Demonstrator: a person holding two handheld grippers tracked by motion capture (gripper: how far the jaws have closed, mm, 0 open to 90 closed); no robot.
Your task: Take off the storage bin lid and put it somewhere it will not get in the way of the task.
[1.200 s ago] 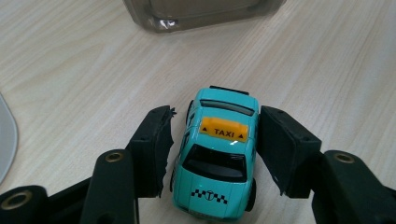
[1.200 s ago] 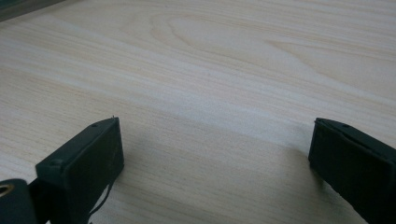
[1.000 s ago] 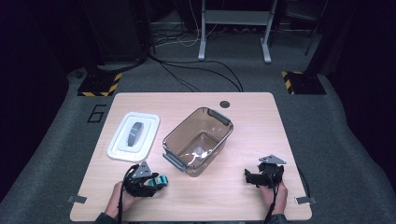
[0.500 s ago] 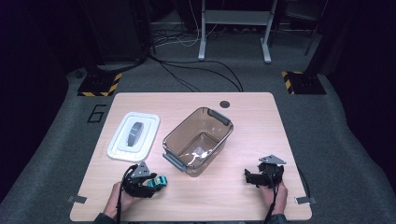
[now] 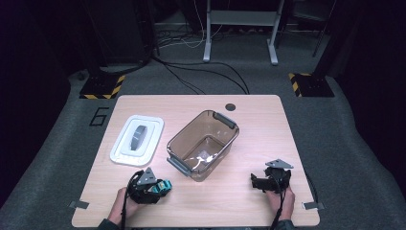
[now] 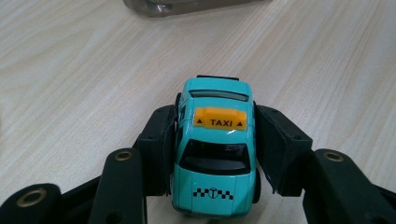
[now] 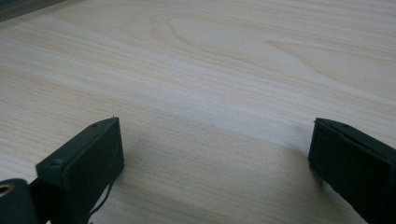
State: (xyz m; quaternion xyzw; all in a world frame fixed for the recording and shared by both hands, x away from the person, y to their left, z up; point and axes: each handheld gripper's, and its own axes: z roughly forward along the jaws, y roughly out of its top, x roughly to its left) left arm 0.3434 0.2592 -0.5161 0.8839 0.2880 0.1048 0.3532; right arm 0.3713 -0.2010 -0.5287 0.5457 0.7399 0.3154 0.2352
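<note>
High view: the wooden table spans the centre of the frame on grey carpet. At its middle sits the clear smoky plastic container, set diagonally, open at the top, with a grey handle at each short end. To its left, apart from it, the white lid lies flat on the table surface, a grey handle on its upper face.

Near the front edge, two hands come in from the bottom. The left gripper rests low on the table at front left, just beside the container's near corner, with the toy taxi at its tips. The right gripper rests at front right, well apart from the container.

Left gripper view: the toy taxi is teal with an orange roof sign reading TAXI and a checker mark on the hood. It stands on its wheels on the table, between the two black jaws. The jaws have just been closing. The left-hand pad lies against the car's side; the right-hand pad lies against or a hair off the other side, and contact there cannot be confirmed.

Right gripper view: the jaws stand wide apart over bare wood, with nothing between them.
</note>
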